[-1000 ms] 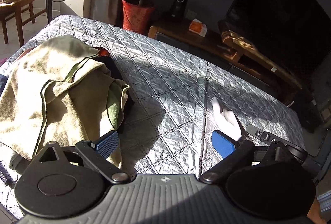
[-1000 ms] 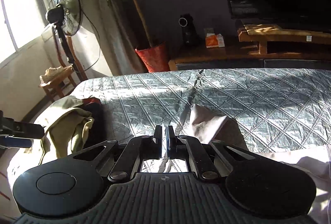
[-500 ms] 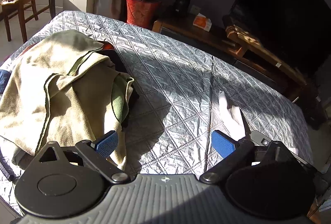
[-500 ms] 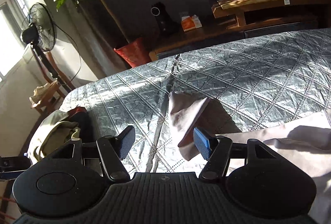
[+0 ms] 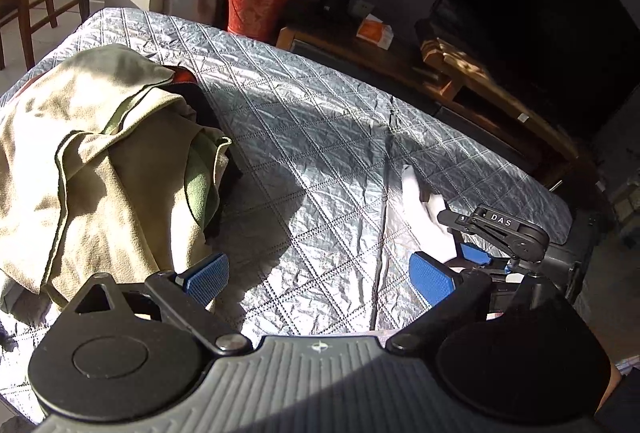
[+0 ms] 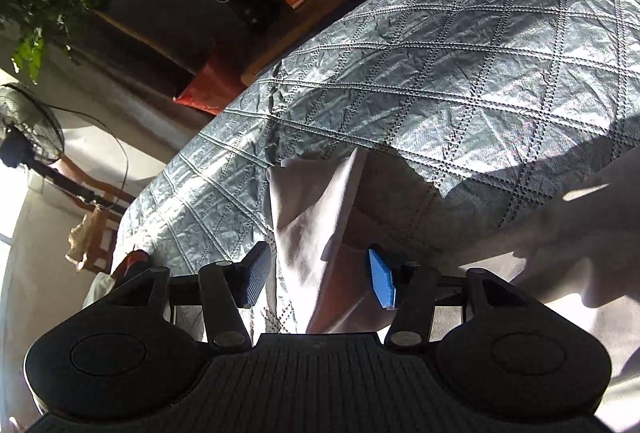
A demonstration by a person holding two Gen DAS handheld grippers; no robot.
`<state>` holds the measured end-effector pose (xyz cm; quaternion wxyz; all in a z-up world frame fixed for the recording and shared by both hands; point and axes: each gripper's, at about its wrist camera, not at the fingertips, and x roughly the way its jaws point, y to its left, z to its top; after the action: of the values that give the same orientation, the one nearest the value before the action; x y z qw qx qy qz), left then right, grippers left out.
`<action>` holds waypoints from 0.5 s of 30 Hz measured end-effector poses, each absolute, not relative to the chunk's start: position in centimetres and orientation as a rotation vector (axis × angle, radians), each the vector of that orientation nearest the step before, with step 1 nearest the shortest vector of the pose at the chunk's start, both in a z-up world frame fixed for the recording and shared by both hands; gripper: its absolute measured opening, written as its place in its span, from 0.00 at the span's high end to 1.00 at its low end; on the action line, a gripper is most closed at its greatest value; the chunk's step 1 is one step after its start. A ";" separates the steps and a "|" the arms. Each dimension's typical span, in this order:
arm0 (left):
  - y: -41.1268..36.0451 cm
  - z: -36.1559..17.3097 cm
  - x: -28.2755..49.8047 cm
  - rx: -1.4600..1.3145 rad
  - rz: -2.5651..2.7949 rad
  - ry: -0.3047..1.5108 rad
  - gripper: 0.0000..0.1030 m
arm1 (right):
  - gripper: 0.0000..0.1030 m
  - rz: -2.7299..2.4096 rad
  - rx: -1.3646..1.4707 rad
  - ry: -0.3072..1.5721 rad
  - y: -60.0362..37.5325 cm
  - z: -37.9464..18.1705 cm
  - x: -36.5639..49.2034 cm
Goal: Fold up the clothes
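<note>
Fingers spread on both: left gripper [image 5: 318, 279] over the quilt [image 5: 320, 153], right gripper [image 6: 318, 277] straddling white cloth [image 6: 308, 217], probably not gripping. Olive pile [image 5: 100, 161] frame-left.

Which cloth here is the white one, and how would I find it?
Start at the grey quilt. A heap of olive clothes fills its left side. The white cloth lies alone on the right, between the open right gripper fingers, the only pale, smooth piece.
</note>
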<state>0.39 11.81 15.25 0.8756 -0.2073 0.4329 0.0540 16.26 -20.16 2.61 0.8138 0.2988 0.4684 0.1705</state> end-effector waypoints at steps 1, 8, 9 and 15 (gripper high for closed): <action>11.8 15.2 0.4 -0.435 0.112 0.905 0.07 | 0.62 0.372 0.645 0.996 -20.1 2.6 16.3; 11.9 15.0 0.6 -0.451 0.111 0.911 0.07 | 0.93 0.476 0.601 0.859 -18.9 6.1 14.3; 12.0 15.0 0.6 -0.452 0.115 0.911 0.07 | 0.94 0.492 0.600 0.827 -18.8 6.7 13.5; 12.6 14.9 0.5 -0.470 0.142 0.914 0.07 | 0.83 0.561 0.427 0.811 -17.1 8.1 8.4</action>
<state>0.48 12.57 14.86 0.8685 -0.2245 0.4367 0.0681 8.45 -17.12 8.08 0.8591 0.2034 0.3864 0.2671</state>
